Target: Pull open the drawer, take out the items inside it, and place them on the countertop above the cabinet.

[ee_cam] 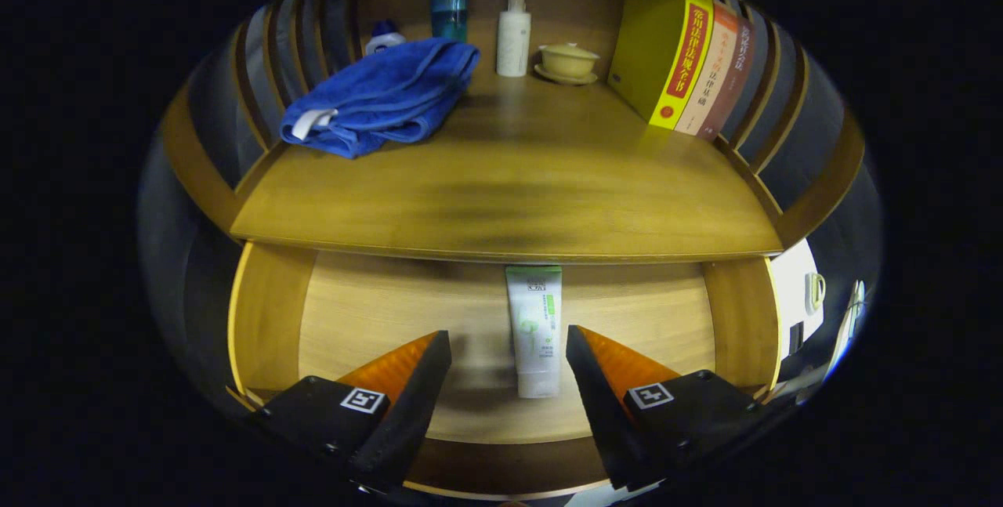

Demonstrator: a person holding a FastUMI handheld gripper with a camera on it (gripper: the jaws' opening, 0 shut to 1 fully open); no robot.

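Observation:
The wooden drawer (368, 311) stands pulled open below the countertop (509, 201). On its floor lies a white tube with green print (535, 331), lengthwise, its far end tucked under the countertop's front edge. My gripper (508, 346) hangs above the drawer, open, its orange-and-black fingers (423, 370) on either side of the tube's near half without touching it.
A crumpled blue towel (384, 95) lies on the countertop's left side. Along the back stand a small bottle (384, 35), a teal cup (450, 15), a white pump bottle (513, 33) and a lidded yellow bowl on a saucer (566, 62). Upright books (682, 60) fill the right.

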